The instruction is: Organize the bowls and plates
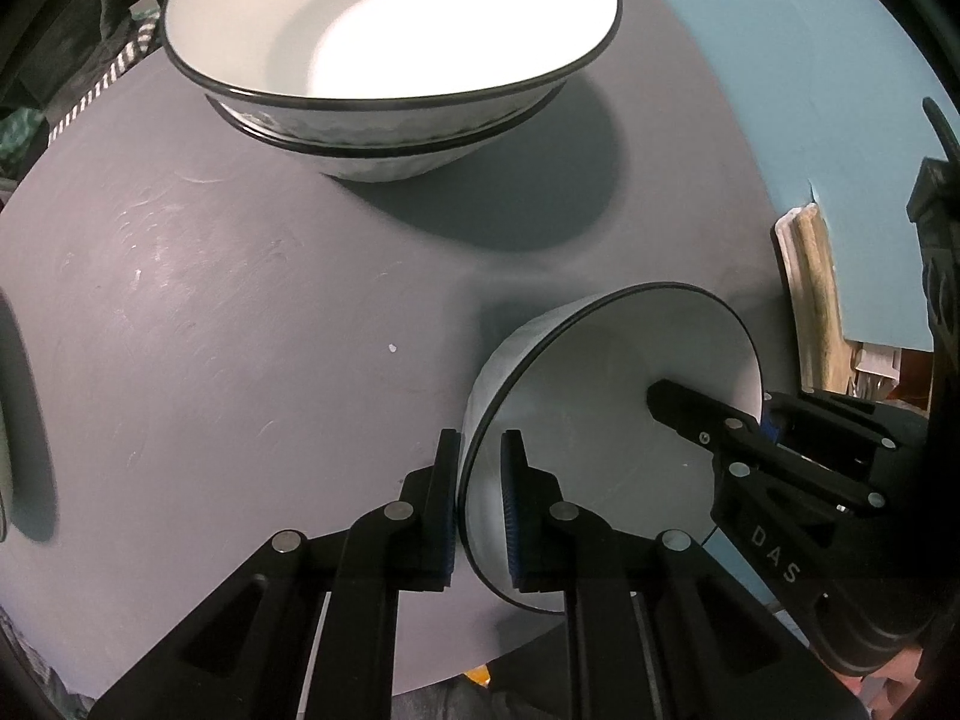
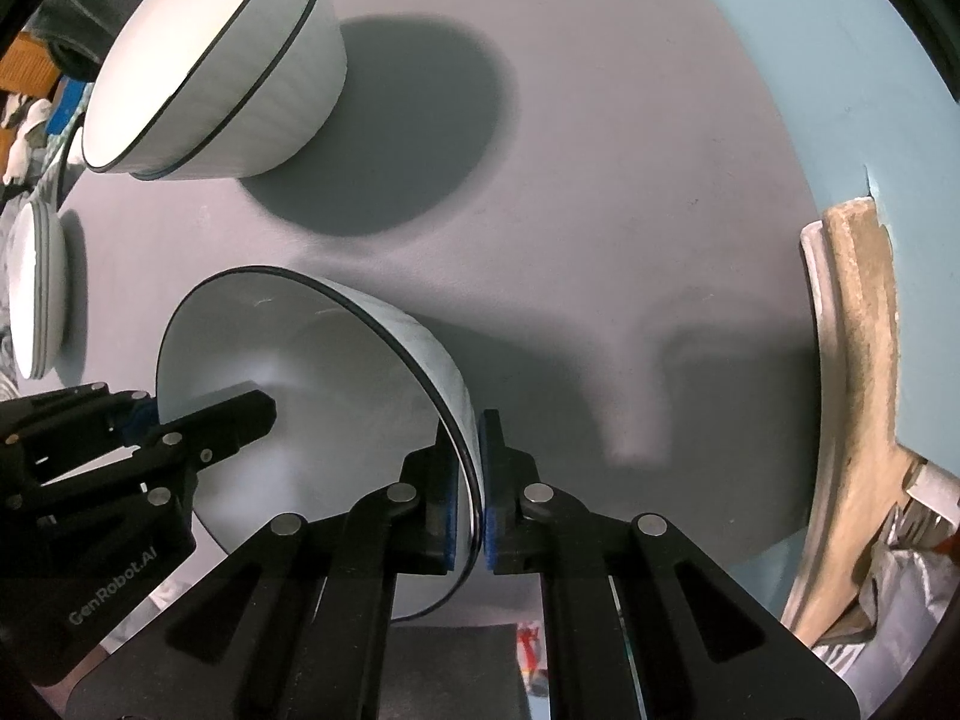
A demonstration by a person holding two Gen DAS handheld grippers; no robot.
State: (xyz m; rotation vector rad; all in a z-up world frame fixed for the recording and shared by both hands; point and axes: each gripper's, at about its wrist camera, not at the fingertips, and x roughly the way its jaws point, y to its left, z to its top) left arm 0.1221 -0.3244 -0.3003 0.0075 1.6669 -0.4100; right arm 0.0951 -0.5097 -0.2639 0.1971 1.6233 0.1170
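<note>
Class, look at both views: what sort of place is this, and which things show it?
Probably a home dining corner: a round grey table against a blue wall, with stacked white bowls and cluttered belongings at the edges.

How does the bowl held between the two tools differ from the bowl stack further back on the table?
The held bowl is single and gripped at opposite rims by the left tool and right tool; the stack is two nested bowls, resting untouched on the table. Both are white with dark rims.
</note>
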